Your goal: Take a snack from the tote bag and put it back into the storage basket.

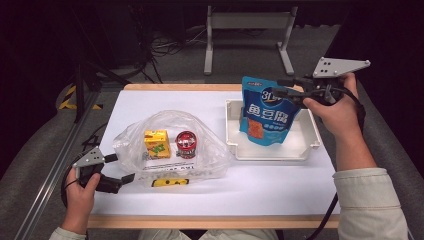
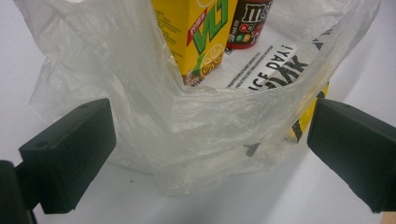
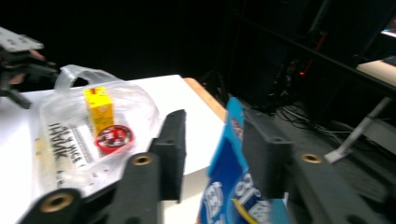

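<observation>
My right tongs grip the top edge of the blue pouch, hanging over the white tray at three o'clock. My left tongs gape open around the clear bag, at seven o'clock on the table.

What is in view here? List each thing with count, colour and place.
table: 1, white, centre
bag: 1, clear plastic, table left
carton: 1, yellow, in bag
can: 1, red, in bag beside carton
tray: 1, white, table right
pouch: 1, blue, held above tray
stand: 1, grey, floor beyond table
left gripper: 1, black, open around bag edge
right gripper: 1, black, gripping pouch top
</observation>
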`<action>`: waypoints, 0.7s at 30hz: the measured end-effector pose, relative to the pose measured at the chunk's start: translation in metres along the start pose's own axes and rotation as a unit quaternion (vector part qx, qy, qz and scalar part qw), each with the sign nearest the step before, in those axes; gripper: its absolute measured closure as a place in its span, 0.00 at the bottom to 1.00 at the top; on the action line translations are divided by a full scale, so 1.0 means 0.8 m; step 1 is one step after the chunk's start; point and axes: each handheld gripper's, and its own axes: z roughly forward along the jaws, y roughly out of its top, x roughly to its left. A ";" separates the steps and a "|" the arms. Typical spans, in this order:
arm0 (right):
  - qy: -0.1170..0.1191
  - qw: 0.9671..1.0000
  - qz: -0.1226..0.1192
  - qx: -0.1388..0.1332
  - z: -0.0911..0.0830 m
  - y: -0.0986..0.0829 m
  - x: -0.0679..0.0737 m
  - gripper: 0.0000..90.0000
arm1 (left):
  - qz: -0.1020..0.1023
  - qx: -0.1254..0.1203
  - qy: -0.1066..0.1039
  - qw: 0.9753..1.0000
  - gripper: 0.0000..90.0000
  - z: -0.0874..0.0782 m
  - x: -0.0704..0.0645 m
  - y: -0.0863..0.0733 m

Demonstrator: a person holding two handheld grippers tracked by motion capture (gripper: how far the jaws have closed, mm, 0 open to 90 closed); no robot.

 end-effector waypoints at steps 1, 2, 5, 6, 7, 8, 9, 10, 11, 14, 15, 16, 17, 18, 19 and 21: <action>0.005 1.000 0.001 0.005 0.001 -0.002 0.004 0.77 | 0.000 0.000 0.000 1.000 0.02 0.000 0.000 0.000; 0.006 1.000 0.000 0.009 0.001 -0.003 0.007 0.79 | 0.001 0.000 0.001 1.000 0.02 0.000 0.000 0.000; 0.015 1.000 0.008 0.018 0.003 -0.012 0.018 0.88 | 0.001 -0.001 0.001 1.000 0.02 0.000 0.000 0.000; 0.015 1.000 0.008 0.018 0.003 -0.012 0.018 0.88 | 0.001 0.000 0.000 1.000 0.02 0.000 0.000 0.000; 0.016 1.000 0.009 0.021 0.004 -0.017 0.021 0.91 | 0.000 0.000 0.000 1.000 0.02 0.000 0.000 0.000; 0.019 0.999 0.014 0.026 0.005 -0.023 0.025 0.96 | 0.000 0.000 0.000 1.000 0.02 0.000 0.000 0.000; 0.017 0.999 0.015 0.029 0.005 -0.027 0.027 0.99 | 0.000 0.000 0.000 1.000 0.02 0.000 0.000 0.000; 0.017 0.999 0.017 0.033 0.006 -0.032 0.029 1.00 | 0.000 0.000 0.000 1.000 0.02 0.000 0.000 0.000; 0.020 0.999 0.023 0.033 0.008 -0.038 0.030 1.00 | 0.000 0.000 0.000 1.000 0.02 0.000 0.000 0.000; 0.022 0.998 0.039 0.038 0.011 -0.053 0.034 1.00 | 0.001 0.001 0.001 1.000 0.02 0.000 0.000 0.000; 0.022 0.998 0.041 0.040 0.011 -0.056 0.035 1.00 | 0.000 0.001 0.001 1.000 0.02 0.000 0.000 0.000; 0.022 0.998 0.042 0.042 0.012 -0.060 0.036 1.00 | 0.000 0.001 0.001 1.000 0.02 0.000 0.000 0.000; 0.024 0.998 0.045 0.042 0.013 -0.063 0.036 1.00 | 0.000 0.001 0.001 1.000 0.02 0.000 0.000 0.000; 0.025 0.998 0.047 0.044 0.014 -0.066 0.036 1.00 | 0.001 0.001 0.001 1.000 0.02 0.000 0.000 0.000; 0.023 0.997 0.049 0.046 0.014 -0.069 0.036 1.00 | 0.002 0.002 0.001 1.000 0.02 0.000 0.000 0.000; 0.022 0.997 0.052 0.049 0.015 -0.073 0.036 1.00 | 0.000 0.001 0.001 1.000 0.02 0.000 0.000 0.000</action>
